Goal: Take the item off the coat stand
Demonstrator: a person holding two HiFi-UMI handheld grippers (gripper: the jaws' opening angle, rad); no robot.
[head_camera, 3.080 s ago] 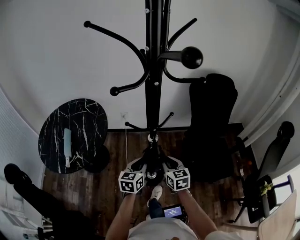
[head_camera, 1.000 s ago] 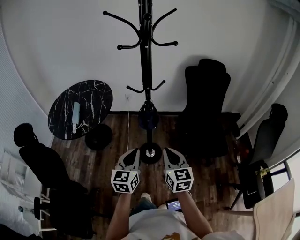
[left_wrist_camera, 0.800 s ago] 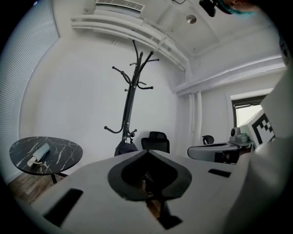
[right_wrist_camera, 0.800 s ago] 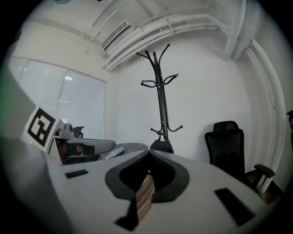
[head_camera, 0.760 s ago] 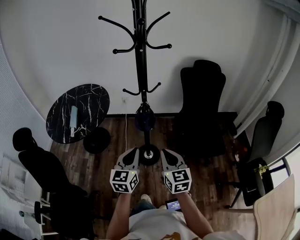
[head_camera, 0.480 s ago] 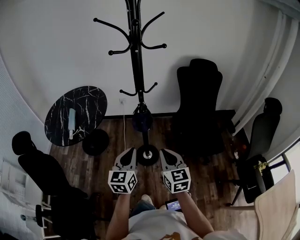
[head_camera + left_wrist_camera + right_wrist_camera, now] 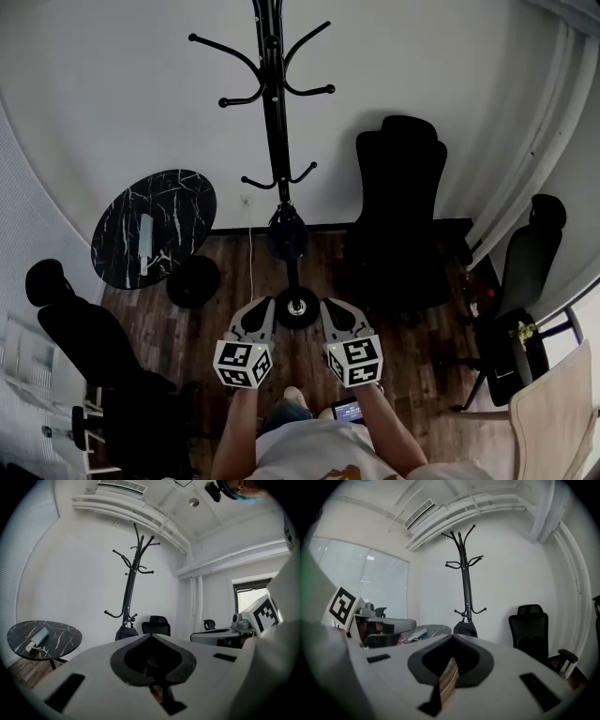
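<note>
Dark rounded item (image 7: 287,232) hangs low on coat stand (image 7: 275,112).

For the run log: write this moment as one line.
left gripper: shut, empty | right gripper: shut, empty | dark rounded bag: hanging low on black metal coat stand, untouched

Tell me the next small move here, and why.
Probably carry the right claw forward toward the dark item hanging low on the coat stand, opening the claw on the way. Both it and the left claw are shut and empty, held well short of the stand, and the item has not yet been touched.
</note>
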